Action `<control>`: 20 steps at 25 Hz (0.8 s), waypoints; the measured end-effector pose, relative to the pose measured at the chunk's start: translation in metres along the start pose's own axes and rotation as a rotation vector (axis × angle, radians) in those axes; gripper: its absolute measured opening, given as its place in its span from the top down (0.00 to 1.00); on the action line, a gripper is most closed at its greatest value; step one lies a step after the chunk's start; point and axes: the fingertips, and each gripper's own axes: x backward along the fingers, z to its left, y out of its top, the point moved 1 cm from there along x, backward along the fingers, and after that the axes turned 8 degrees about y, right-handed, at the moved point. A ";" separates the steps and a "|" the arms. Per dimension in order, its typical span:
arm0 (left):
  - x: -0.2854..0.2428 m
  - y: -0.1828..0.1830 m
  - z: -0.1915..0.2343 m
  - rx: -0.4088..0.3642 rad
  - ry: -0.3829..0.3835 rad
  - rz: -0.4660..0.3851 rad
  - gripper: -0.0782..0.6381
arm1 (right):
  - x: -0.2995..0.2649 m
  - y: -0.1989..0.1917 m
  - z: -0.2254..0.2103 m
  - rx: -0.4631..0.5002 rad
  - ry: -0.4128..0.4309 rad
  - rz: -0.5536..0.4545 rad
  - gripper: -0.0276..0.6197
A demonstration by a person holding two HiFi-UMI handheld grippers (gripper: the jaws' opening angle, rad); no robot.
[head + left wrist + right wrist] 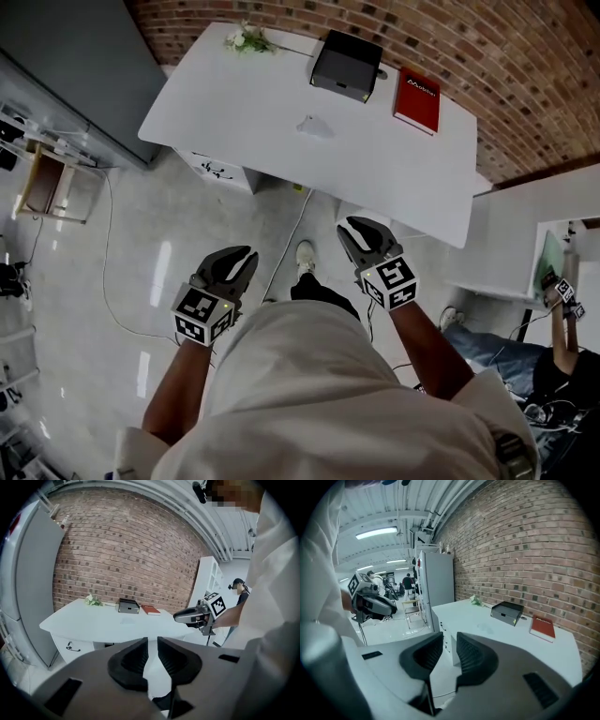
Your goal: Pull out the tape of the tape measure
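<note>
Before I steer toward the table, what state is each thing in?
Left gripper: open, empty.
Right gripper: open, empty.
Red book: closed, flat on table.
Dark box: looks closed, on table.
Flowers: lying at table's corner.
Pale object mid-table: too faint to identify.

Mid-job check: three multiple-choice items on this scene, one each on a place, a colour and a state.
1. In the head view, the book on the table lies where relative to the box? A left of it; B right of it; C on top of it.
2. The book is: A blue; B red; C green.
3. The left claw is: A shut on the book; B shut on the box; C open, empty.
Answers: 1 B, it sits beside the box's right end; 2 B, its cover is red; 3 C, a bare gap shows between its jaws.
</note>
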 end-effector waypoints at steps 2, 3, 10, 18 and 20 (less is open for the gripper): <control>-0.019 0.011 0.004 0.004 0.013 0.004 0.81 | -0.010 0.004 -0.022 0.015 0.019 0.012 0.83; -0.029 0.018 0.006 0.003 0.016 0.004 0.81 | -0.015 0.006 -0.033 0.022 0.027 0.018 0.83; -0.091 0.061 0.011 0.004 0.054 -0.001 0.81 | -0.044 0.011 -0.101 0.045 0.100 0.049 0.83; -0.145 0.087 0.021 0.016 0.127 -0.006 0.81 | -0.078 0.001 -0.160 0.081 0.173 0.072 0.83; -0.150 0.091 0.023 0.016 0.134 -0.004 0.81 | -0.089 -0.002 -0.169 0.084 0.176 0.081 0.83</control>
